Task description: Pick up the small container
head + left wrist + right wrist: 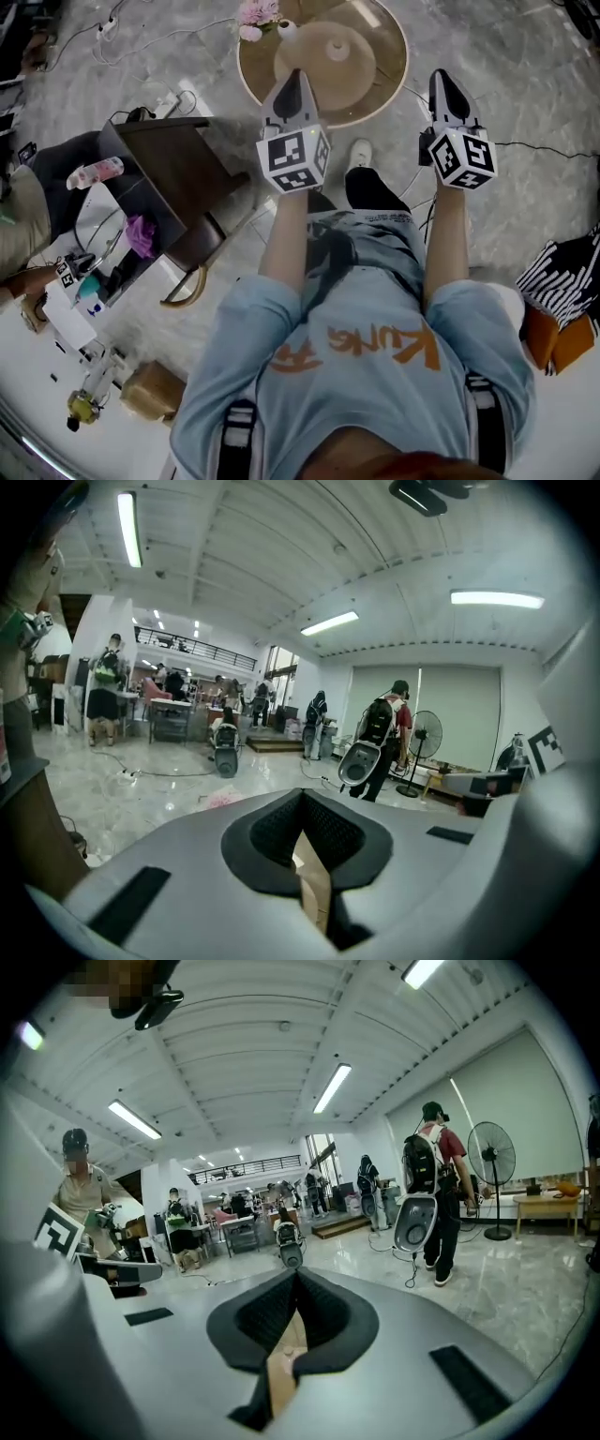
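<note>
Container: not picked up, none clearly identifiable; maybe among clutter on worktop (pixel 178 159), 9 o'clock. Left tool (pixel 293 80), right tool (pixel 442 80) both clenched, empty, pointed across room. Approach, grasp, lift all undone.

White left gripper (pixel 294 75), light-blue shirt (pixel 281 319), black-white striped bag (pixel 560 272)

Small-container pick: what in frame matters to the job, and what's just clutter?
Job:
- left gripper, fingers together, empty
- right gripper, fingers together, empty
- pink bottle at far left: likeliest small container, not certain

Lying about:
- round table
- beige dome on it
- pink flowers
- striped bag
- floor cable
</note>
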Motion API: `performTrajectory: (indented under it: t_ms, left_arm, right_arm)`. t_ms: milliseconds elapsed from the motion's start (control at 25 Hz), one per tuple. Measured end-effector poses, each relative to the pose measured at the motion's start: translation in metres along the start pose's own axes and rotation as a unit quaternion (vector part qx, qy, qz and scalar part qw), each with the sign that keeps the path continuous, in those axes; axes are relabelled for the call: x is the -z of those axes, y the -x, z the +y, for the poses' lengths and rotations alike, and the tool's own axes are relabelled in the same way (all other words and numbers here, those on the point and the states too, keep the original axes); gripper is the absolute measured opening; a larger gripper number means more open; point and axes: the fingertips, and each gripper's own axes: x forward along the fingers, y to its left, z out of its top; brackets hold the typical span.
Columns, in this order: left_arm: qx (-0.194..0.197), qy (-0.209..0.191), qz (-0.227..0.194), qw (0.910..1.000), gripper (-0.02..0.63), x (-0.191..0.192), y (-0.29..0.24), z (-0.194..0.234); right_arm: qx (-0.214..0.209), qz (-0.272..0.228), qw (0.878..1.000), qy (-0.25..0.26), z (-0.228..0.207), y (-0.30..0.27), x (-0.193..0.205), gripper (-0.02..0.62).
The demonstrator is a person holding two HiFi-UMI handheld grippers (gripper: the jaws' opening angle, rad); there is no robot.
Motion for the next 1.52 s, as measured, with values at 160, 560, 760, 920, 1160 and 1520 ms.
performTrajectory:
  t_ms: [160,560,760,920,1160,1520]
  left_arm:
    - [0.008,-0.011,0.013,0.9998,0.023,-0.002,-0.020,0.003]
    - [0.074,-0.034,0.091,0.9925,0.023,0.080,-0.086,0.039]
    - [0.090,-0.039,0.141,0.9851,0.023,0.141,-0.098,0.051]
    - [0.107,-0.056,0.163,0.9793,0.023,0.184,-0.116,0.055]
    - [0.136,-0.064,0.183,0.9716,0.023,0.241,-0.140,0.055]
    - [0.143,-0.066,0.197,0.9678,0.023,0.309,-0.156,0.064]
  right_arm:
    - [-0.027,0.021,0.999,-0.005,0.016,-0.029,0.013,0.011]
    - [-0.042,0.108,0.993,-0.001,0.067,-0.077,0.132,0.012]
    - [-0.031,0.157,0.987,-0.029,0.071,-0.082,0.213,0.012]
    - [-0.019,0.176,0.984,-0.033,0.068,-0.089,0.264,0.012]
    - [-0.021,0.201,0.978,-0.044,0.076,-0.087,0.329,0.011]
    - [-0.028,0.189,0.981,-0.017,0.062,-0.128,0.389,0.020]
